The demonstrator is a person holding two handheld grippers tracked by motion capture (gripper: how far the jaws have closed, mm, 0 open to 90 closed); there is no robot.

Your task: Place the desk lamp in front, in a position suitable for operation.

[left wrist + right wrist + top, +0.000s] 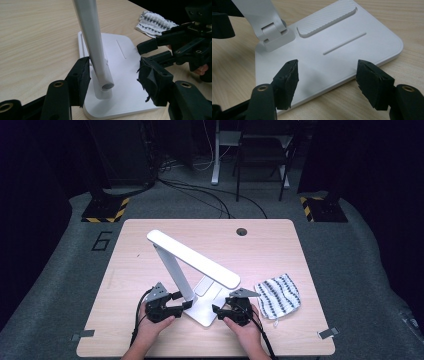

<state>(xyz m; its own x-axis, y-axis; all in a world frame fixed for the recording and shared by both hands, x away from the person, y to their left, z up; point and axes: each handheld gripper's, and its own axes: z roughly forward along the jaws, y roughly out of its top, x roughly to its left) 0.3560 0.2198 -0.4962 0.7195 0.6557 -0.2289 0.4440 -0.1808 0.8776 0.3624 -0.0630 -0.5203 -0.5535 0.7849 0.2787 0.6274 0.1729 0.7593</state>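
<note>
A white desk lamp stands on the table with its flat base (206,310) near the front edge, its arm (172,267) leaning back and its long head (192,257) folded out over it. My left gripper (184,304) reaches in from the left, and its jaws straddle the foot of the lamp arm (92,37) by the hinge. One pad (80,75) lies against the arm; the other pad (152,80) stands well clear. My right gripper (216,310) comes from the right, with its jaws spread wide (328,75) just above the base's near edge (342,50) and nothing between them.
A black-and-white patterned cloth (277,296) lies crumpled to the right of the lamp, close to my right hand. The light wooden table (135,250) has a cable hole (242,231) at the back. Dark floor, cables and stands lie beyond.
</note>
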